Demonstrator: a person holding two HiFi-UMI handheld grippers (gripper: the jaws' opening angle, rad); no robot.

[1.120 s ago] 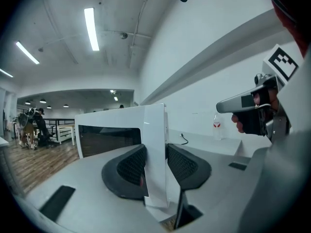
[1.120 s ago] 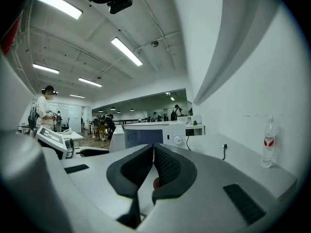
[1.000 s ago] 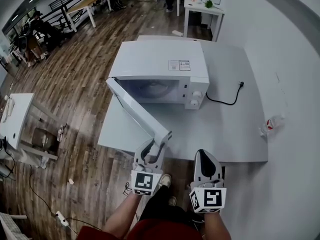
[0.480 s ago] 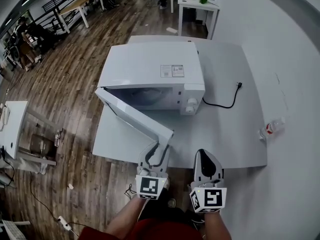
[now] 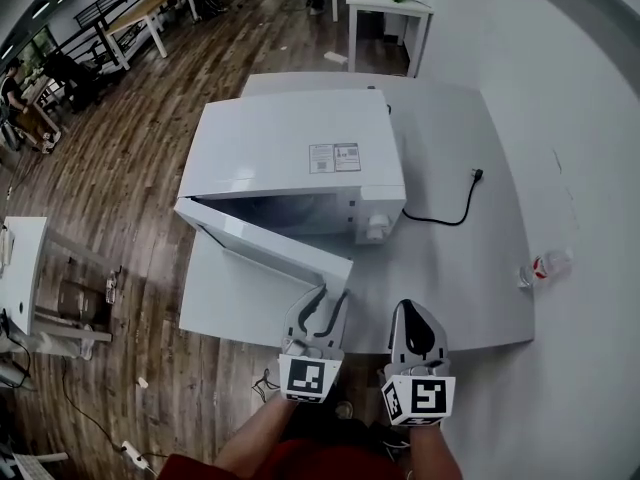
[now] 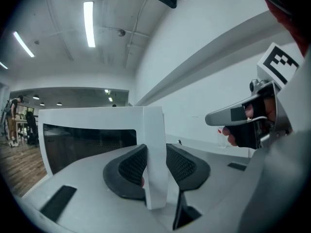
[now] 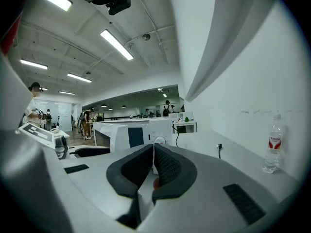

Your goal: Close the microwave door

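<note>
The white microwave (image 5: 300, 153) stands on the white table (image 5: 470, 278) with its door (image 5: 270, 243) partly open, swung out to the left. My left gripper (image 5: 327, 296) is at the door's free edge. In the left gripper view that white edge (image 6: 154, 130) stands upright between the two dark pads (image 6: 130, 166), which touch it on both sides as the jaws close. My right gripper (image 5: 412, 313) hovers over the table's front edge to the right, shut and holding nothing. Its pads (image 7: 165, 166) meet, and the microwave (image 7: 127, 135) lies ahead of them.
A black power cord (image 5: 450, 208) runs from the microwave to a loose plug (image 5: 478, 176). A water bottle (image 5: 545, 266) stands at the table's right edge by the white wall. Wooden floor, a small white desk (image 5: 15, 258) and other tables (image 5: 390, 3) lie around.
The door has swung further toward the microwave's front, with the left gripper moving right along with its free edge. The right gripper has kept its place beside it.
</note>
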